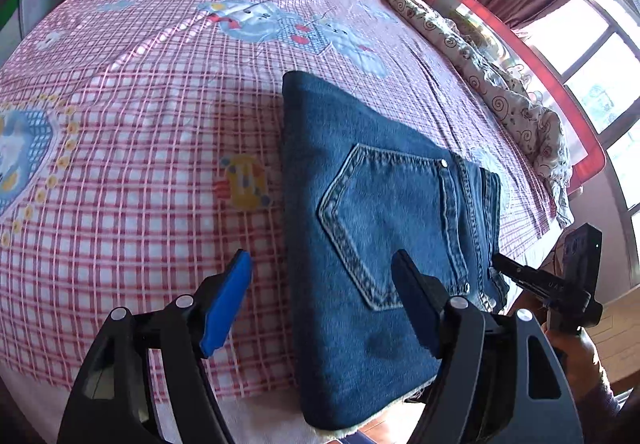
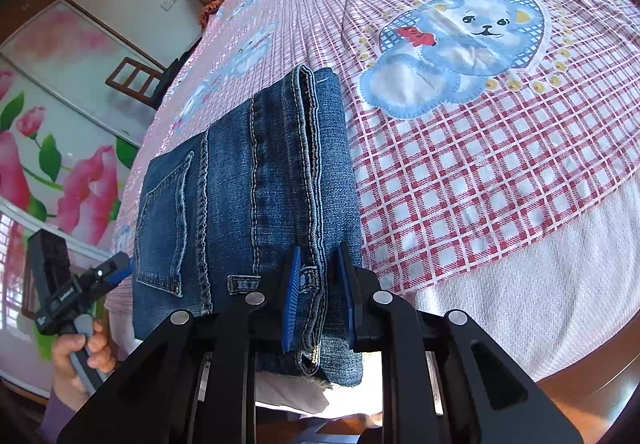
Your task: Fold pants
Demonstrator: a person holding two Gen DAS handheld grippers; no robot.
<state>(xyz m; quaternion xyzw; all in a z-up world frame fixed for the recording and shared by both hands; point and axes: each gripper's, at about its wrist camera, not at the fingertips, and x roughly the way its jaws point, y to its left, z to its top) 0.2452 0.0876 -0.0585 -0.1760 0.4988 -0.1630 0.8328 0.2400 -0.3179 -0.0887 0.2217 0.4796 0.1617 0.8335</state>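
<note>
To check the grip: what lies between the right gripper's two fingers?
The folded jeans' stitched edge lies between the right gripper's fingers, in the right wrist view.

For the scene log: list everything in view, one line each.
jeans: one, blue denim, folded into a compact stack at the bed's near edge
bedsheet: one, pink check with blue bear prints, covering the bed
quilt: one, cream with swirl print, bunched along the bed's far side
window: one, bright, beside a maroon curtain
left gripper: one, black with blue pads, open, jaws straddling the stack's edge without pressing
right gripper: one, black with blue pads, shut on the jeans' stitched hem edge
hand: one, holding the left gripper's handle
</note>
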